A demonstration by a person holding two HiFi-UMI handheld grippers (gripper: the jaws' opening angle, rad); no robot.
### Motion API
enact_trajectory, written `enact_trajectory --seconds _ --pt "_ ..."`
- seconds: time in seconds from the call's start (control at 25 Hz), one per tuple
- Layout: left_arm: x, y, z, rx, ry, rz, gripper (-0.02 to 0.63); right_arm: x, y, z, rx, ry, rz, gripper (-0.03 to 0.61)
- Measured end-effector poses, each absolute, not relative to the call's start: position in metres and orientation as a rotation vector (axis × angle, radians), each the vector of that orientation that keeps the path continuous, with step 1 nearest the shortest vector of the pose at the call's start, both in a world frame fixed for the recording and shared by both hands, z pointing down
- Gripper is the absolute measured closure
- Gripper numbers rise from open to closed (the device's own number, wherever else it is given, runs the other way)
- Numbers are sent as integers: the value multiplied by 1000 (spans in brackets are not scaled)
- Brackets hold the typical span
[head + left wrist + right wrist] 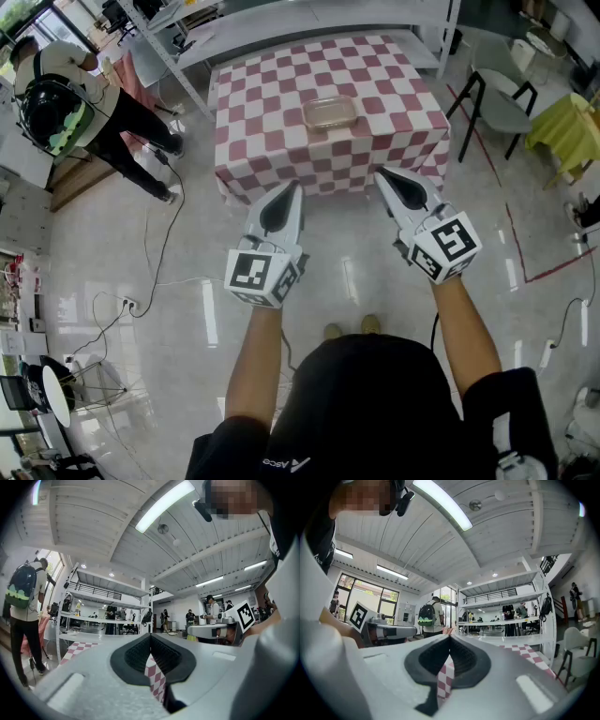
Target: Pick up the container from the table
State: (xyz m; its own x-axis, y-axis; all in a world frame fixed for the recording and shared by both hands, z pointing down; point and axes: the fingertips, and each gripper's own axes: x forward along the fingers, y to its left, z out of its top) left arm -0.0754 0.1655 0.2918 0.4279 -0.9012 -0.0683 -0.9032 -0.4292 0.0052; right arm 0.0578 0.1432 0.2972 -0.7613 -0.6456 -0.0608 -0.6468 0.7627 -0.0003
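A shallow clear plastic container (329, 113) lies near the middle of the table (272, 141), which has a red and white checked cloth. Both grippers are held level over the floor, short of the table's near edge. My left gripper (293, 186) is shut with nothing in it, its tip near the cloth's front hem. To its right, my right gripper (382, 174) is also shut and empty. In the left gripper view the jaws (150, 637) meet at the tip, with checked cloth showing below. The right gripper view shows its jaws (450, 639) closed the same way.
A person with a backpack (56, 103) stands at the far left by a metal shelf rack (187, 37). A black chair (502, 103) and a yellow-draped chair (567, 131) stand right of the table. Cables (141, 281) trail over the glossy floor on the left.
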Motion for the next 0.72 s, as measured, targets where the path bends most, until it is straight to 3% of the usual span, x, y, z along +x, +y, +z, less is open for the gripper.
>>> enact_trajectory --seconds 0.72 --pt "-48 157 297 -2594 1711 66 603 90 135 300 -1017 2909 19 575"
